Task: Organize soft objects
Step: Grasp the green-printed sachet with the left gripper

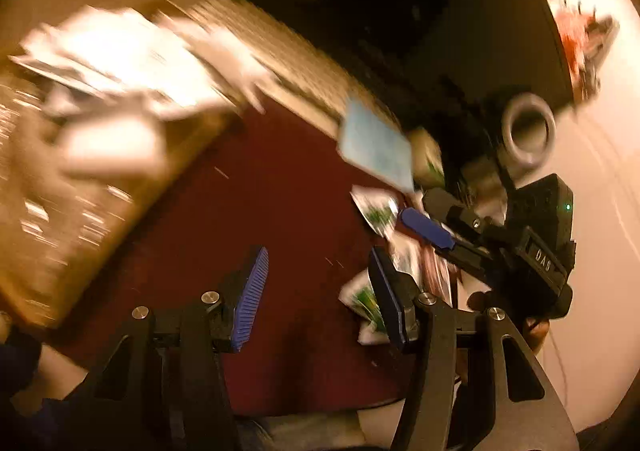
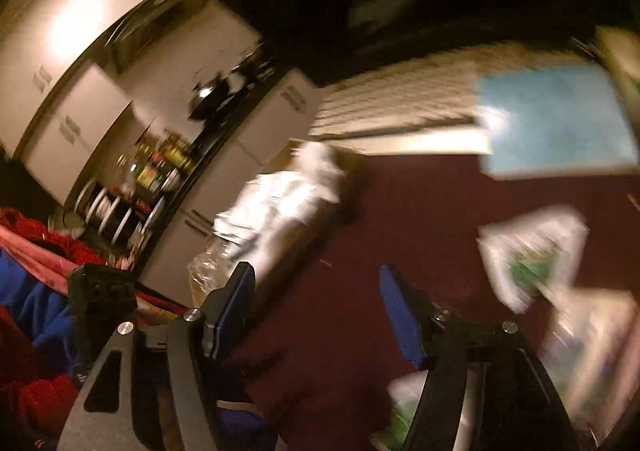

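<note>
Two grippers hang over a dark red mat [image 1: 280, 211], both blurred. The left gripper [image 1: 318, 295] is released: its blue pads [image 1: 252, 299] stand wide apart with only mat between them. The right gripper [image 2: 316, 315] is likewise released, nothing between its pads [image 2: 400, 323]; in the left wrist view it shows just right of the left gripper [image 1: 424, 227], over the packets.

Landmark: a brown box [image 1: 92, 187] at the mat's left edge. White soft packs [image 1: 120, 63], crumpled and bright, lie heaped in the box and over its far rim; in the right wrist view the same white heap [image 2: 288, 191] sits on the box beyond the left pad. Well to the right of the box, across the mat, small white-and-green packets [image 1: 376, 211] lie loose near the mat's right edge, some just behind the left gripper's right pad. In the right wrist view these packets [image 2: 536, 255] lie right of the gripper. A pale blue flat pack [image 1: 376, 143] lies beyond the packets, at the mat's far edge, far right of the box; it is too smeared to tell what it is. A grey ring [image 1: 528, 131] stands right of the blue pack.
</note>
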`<state>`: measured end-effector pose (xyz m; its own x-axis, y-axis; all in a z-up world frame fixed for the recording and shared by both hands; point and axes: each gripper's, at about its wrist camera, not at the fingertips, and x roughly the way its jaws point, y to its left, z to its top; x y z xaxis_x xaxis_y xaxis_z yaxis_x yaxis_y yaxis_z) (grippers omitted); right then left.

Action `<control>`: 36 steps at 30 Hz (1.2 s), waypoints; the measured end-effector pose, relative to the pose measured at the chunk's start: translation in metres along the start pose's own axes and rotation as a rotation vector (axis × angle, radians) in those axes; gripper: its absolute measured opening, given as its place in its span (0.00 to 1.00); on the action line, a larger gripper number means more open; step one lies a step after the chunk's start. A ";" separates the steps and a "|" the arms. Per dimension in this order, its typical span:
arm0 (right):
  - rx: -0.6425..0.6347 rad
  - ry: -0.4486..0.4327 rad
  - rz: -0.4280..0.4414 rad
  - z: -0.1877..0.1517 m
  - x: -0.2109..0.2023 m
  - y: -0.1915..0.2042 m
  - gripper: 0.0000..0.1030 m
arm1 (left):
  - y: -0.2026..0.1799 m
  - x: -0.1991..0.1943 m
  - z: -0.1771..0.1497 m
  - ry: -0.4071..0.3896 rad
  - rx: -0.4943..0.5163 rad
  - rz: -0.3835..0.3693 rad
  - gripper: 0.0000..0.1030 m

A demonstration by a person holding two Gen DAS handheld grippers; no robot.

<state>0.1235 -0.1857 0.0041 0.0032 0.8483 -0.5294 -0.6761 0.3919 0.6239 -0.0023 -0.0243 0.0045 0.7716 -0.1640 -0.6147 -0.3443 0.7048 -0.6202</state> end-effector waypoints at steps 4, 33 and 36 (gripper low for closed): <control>0.064 -0.025 -0.040 -0.012 -0.027 -0.034 0.63 | -0.024 0.043 -0.014 0.126 0.045 -0.017 0.51; 0.168 0.001 -0.341 0.028 0.020 -0.079 0.63 | -0.012 0.023 -0.031 0.099 -0.047 -0.089 0.21; 0.146 0.005 -0.384 0.026 0.029 -0.077 0.63 | -0.010 -0.001 -0.017 0.105 0.033 -0.015 0.21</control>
<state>0.1948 -0.1818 -0.0437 0.2311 0.6288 -0.7424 -0.5150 0.7265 0.4550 -0.0088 -0.0423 0.0030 0.7156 -0.2453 -0.6540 -0.3136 0.7238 -0.6147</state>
